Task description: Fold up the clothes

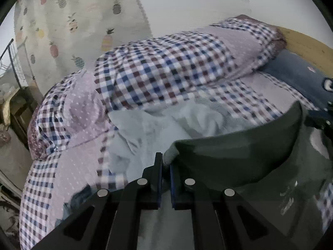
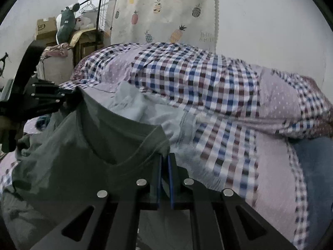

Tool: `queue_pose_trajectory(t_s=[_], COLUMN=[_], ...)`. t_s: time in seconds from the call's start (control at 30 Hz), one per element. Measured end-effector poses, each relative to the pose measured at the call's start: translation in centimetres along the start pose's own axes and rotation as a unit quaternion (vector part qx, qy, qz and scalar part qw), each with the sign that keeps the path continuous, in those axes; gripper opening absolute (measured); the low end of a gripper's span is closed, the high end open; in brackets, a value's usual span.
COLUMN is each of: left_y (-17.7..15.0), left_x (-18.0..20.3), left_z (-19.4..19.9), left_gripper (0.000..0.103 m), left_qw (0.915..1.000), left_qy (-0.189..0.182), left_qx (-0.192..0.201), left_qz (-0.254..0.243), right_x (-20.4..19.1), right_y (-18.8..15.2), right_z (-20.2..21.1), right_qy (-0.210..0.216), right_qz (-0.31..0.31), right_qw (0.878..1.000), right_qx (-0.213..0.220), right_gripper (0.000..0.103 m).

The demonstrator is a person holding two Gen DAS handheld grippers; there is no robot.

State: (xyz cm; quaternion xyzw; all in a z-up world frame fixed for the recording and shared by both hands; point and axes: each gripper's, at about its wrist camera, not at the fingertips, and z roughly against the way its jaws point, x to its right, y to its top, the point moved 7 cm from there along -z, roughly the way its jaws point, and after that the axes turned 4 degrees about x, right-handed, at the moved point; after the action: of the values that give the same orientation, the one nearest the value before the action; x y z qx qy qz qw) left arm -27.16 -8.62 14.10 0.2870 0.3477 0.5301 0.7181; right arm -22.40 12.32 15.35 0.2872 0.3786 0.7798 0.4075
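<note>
A dark green T-shirt [image 2: 68,156] is held stretched left to right above the bed [image 2: 274,166], its collar edge clamped in the closed jaws of the left gripper [image 1: 165,162] and right gripper [image 2: 165,158].

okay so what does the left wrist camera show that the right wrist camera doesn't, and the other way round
Only the left wrist view shows the wooden headboard behind the pillow end of the bed.

Only the right wrist view shows the cardboard box, the black clothes rack and the plush toy in the corner.

Both show the dark green t-shirt, pinched by the left gripper and the right gripper at opposite ends of its top edge. Both also show the checked quilt, the pale blue garment lying under the shirt, and the pineapple curtain.
</note>
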Motion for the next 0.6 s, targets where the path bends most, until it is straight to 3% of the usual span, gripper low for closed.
queue_pose_trajectory(t_s=[0.2,0.33,0.4,0.6], left_y=[4.1,4.8,4.1,0.6], left_x=[-1.6,-2.1,-2.1,-1.6], left_z=[-5.2,-8.9,-10.9,-16.0], left_gripper=[0.005,0.005,0.005,0.008], left_qw=[0.999,0.9972,0.9954,0.9885], left_qy=[0.032,0.049,0.066,0.069], left_qx=[-0.027,-0.05,-0.065,-0.126], left_qz=[0.013,0.025,0.026,0.049], right_x=[1.7,2.9,3.1,2.4], right_y=[3.9,5.3,4.9,0.9], right_z=[-4.5,-8.7,-11.2,-18.8], right_qy=[-0.031,-0.056,-0.067,-0.094], right_qz=[0.017,0.013,0.011,0.016], right_qw=[0.999,0.998,0.997,0.988], right_qx=[-0.009,-0.028,-0.045,-0.125], right_gripper=[0.004,0.004,0.004,0.005])
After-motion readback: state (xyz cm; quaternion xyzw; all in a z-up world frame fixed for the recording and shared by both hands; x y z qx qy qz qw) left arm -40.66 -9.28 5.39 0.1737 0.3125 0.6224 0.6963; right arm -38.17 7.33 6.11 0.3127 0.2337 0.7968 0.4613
